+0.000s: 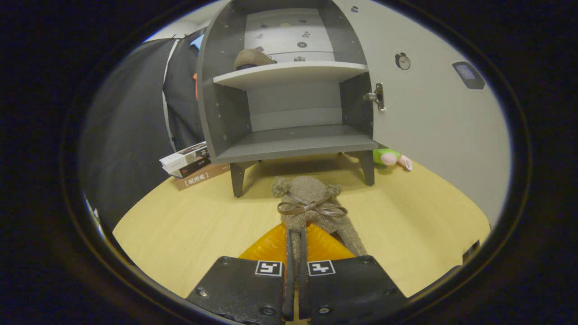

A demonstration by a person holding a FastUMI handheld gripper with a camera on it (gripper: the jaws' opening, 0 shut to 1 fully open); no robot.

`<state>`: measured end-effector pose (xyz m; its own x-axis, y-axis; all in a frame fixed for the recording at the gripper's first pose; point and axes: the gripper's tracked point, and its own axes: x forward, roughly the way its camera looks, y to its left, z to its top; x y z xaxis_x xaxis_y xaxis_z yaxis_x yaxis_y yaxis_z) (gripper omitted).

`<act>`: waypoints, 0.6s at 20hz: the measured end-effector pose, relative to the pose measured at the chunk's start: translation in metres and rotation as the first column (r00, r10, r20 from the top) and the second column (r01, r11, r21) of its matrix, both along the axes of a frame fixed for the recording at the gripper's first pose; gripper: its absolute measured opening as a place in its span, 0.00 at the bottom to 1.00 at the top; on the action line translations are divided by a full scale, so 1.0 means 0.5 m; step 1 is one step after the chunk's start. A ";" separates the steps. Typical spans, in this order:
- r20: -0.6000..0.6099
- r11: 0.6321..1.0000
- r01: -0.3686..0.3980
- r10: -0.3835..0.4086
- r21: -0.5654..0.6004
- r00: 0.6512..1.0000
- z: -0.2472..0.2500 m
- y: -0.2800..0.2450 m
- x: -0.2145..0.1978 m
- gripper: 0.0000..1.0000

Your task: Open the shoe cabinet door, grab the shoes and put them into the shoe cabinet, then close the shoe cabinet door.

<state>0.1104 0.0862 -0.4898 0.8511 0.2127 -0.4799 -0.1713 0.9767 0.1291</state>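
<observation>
Shoe (311, 203), fuzzy brown with a ribbon bow, pinched at its rear edge between the fingers of the tongs (295, 239), toe pointing ahead toward the cabinet (289, 85). Tongs clenched on it, both fingers (289, 266) pressed nearly together with only a thin strip of fabric between them. Held by the heel, probably so the toe can lead into the shelf opening and slide in without the fingers fouling the frame (a guess from the pose). Hard to tell whether lifted or still resting on the table (180, 225).

Straight beyond the fingers, cabinet standing on short legs, door (433, 113) swung wide to the right of the tongs, hinge (378, 95) visible at its inner edge. Open that far, likely to leave a clear path. Lower shelf (293, 142) bare, the natural spot for the held shoe. Upper shelf (289, 72) already carrying a second shoe (253, 58) of the same brown fuzz.

Counted: two shoes, one cabinet, one door, two shelves. Ahead and left of the fingers, beside the cabinet leg, a stack of three books (189, 164). Ahead and right, behind the far leg, one green and pink plush toy (390, 158).

Judged stage: door open, one shoe stored, this one on its way in, door closing left to do.
</observation>
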 end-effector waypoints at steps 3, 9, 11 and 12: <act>0.050 1.000 -0.015 0.014 0.000 0.999 0.064 0.000 -0.019 0.07; 0.177 0.998 -0.059 0.056 0.011 0.983 0.257 0.021 -0.049 0.08; 0.228 0.997 -0.073 0.067 0.019 0.971 0.335 0.026 -0.054 0.07; 0.252 0.997 -0.081 0.074 0.017 0.965 0.375 0.028 -0.054 0.07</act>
<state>0.0833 0.1000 -0.3021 0.9240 0.2926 -0.2463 -0.2766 0.9560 0.0979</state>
